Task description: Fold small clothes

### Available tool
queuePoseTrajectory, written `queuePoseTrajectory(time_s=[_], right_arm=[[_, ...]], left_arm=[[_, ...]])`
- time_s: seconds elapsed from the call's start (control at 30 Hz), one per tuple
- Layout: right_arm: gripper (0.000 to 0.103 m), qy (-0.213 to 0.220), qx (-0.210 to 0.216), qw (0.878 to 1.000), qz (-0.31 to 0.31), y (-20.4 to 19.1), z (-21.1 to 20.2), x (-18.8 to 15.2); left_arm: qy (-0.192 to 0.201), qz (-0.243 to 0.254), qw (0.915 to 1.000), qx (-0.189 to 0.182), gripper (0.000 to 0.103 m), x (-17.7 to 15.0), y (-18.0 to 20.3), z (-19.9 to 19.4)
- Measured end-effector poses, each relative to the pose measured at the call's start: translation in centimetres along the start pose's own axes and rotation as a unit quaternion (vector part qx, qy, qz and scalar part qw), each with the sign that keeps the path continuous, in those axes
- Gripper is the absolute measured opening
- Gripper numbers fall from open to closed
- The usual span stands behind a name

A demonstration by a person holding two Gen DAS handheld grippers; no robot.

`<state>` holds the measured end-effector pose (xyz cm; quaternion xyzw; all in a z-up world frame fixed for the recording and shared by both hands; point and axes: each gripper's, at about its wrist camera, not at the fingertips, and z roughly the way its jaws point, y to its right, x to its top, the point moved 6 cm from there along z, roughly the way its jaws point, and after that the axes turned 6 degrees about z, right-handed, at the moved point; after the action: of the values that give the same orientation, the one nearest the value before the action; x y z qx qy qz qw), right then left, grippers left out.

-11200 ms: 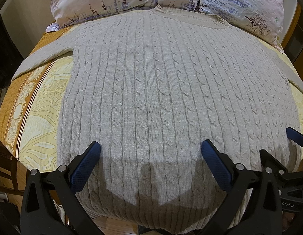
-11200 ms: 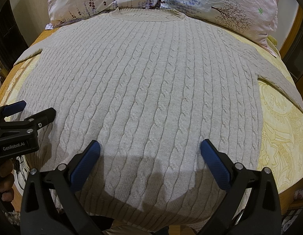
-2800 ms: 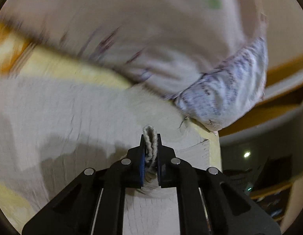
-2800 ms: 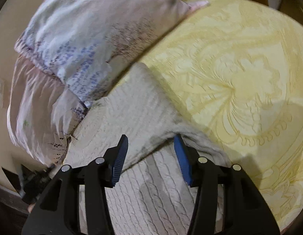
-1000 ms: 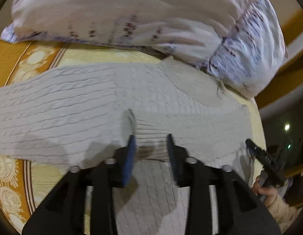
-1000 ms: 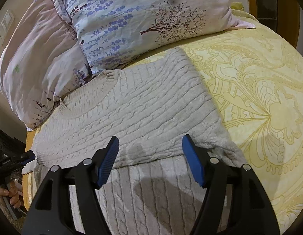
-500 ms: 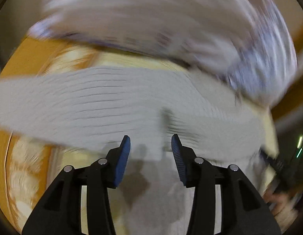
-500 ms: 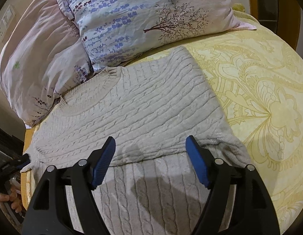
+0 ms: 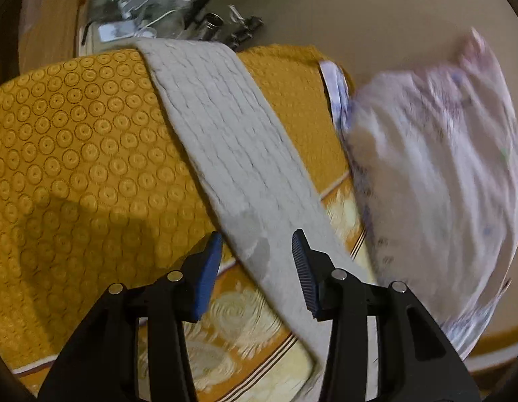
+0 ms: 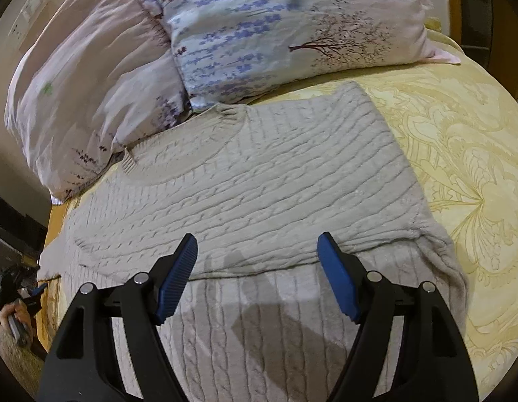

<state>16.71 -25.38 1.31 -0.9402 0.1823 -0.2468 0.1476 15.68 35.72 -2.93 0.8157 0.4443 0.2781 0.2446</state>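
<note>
A beige cable-knit sweater (image 10: 259,184) lies on the bed, its right sleeve folded flat across the chest. My right gripper (image 10: 257,258) is open and empty just above the folded sleeve's lower edge. In the left wrist view the sweater's left sleeve (image 9: 225,140) stretches straight out over the orange bedspread toward the bed's edge. My left gripper (image 9: 257,251) is open and empty, hovering over that sleeve near its shoulder end. The left gripper also shows small at the far left of the right wrist view (image 10: 24,293).
Two floral pillows (image 10: 259,30) lie along the head of the bed, touching the sweater's collar; one shows blurred in the left wrist view (image 9: 436,174). The orange and yellow bedspread (image 9: 74,154) covers the bed. Clutter (image 9: 151,10) sits beyond the sleeve's cuff.
My left gripper has swung left from the sweater's chest to look along the outstretched left sleeve, still open. My right gripper has barely moved and stays open over the folded right sleeve.
</note>
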Motion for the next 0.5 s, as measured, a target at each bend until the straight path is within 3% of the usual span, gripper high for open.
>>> queuePoseTrajectory(time_s=[0.1, 0.27, 0.37, 0.5], right_arm=[[0.074, 0.001, -0.004, 1.0, 0.001, 0.1, -0.3, -0.1], [0.074, 0.005, -0.014, 1.0, 0.008, 1.1, -1.1, -0.3], [0.074, 0.007, -0.018, 1.0, 0.014, 1.8, -1.5, -0.3], [0.074, 0.01, -0.021, 1.0, 0.018, 2.4, -2.0, -0.4]], left_arm=[[0.007, -0.028, 0.9995, -0.013, 0.034, 1.1, -0.5, 0.4], [0.01, -0.054, 0.998, -0.03, 0.009, 2.6, -1.3, 1.4], [0.023, -0.047, 0.9978, -0.04, 0.006, 2.8, -1.1, 1.3], [0.047, -0.001, 0.9968, -0.065, 0.005, 2.9, 1.7, 0.1]])
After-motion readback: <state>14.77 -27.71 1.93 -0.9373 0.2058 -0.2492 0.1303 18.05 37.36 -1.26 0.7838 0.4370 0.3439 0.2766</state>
